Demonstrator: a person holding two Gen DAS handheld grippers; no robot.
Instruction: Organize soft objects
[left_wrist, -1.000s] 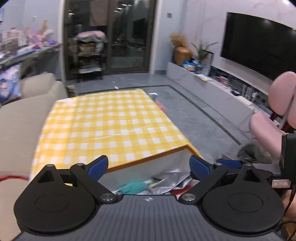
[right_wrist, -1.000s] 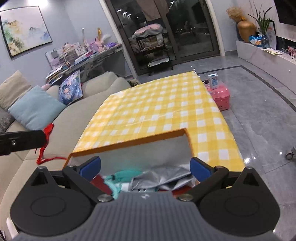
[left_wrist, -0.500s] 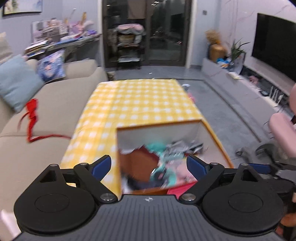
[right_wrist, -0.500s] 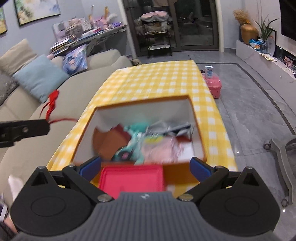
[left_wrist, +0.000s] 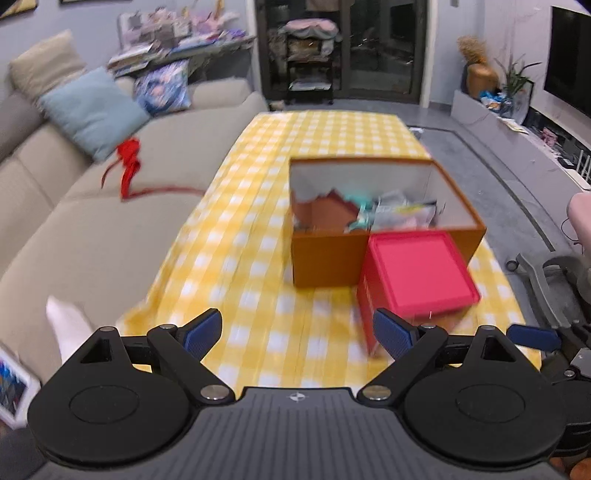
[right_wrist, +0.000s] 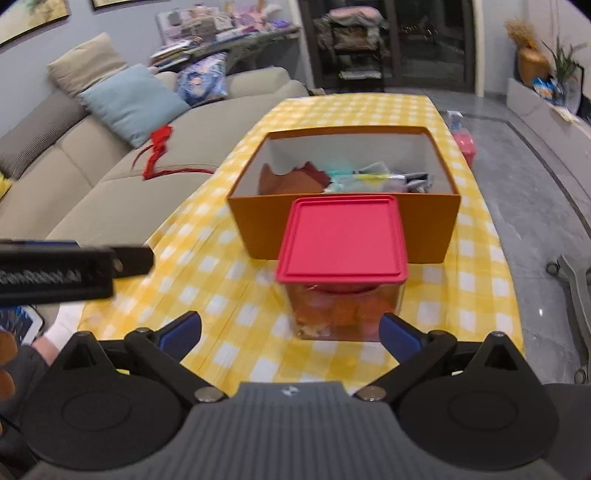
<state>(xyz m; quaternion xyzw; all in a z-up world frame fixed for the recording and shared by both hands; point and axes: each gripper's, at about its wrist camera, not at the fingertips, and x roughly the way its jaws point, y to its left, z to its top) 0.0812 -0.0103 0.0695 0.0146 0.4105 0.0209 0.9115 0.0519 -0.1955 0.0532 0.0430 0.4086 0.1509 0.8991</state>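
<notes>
An open orange box (right_wrist: 424, 225) (left_wrist: 325, 258) stands on the yellow checked tablecloth (right_wrist: 221, 266) (left_wrist: 251, 266). Inside lie several soft items, among them a brown cloth (right_wrist: 291, 179) (left_wrist: 325, 212) and teal and silvery pieces (right_wrist: 373, 177). In front of the box stands a clear container with a red lid (right_wrist: 343, 236) (left_wrist: 417, 269) and orange contents. My left gripper (left_wrist: 297, 332) is open over the cloth, left of the container. My right gripper (right_wrist: 290, 332) is open, just short of the container. Neither holds anything.
A beige sofa (right_wrist: 92, 184) runs along the left with a light blue cushion (right_wrist: 133, 99) and a red ribbon (right_wrist: 159, 147). The left gripper's body (right_wrist: 74, 271) shows at the left of the right wrist view. A grey floor and a chair base (right_wrist: 576, 288) lie right.
Both grippers have pulled back and risen from the box's near edge. The whole box and the red-lidded container have come into view. Both stay open.
</notes>
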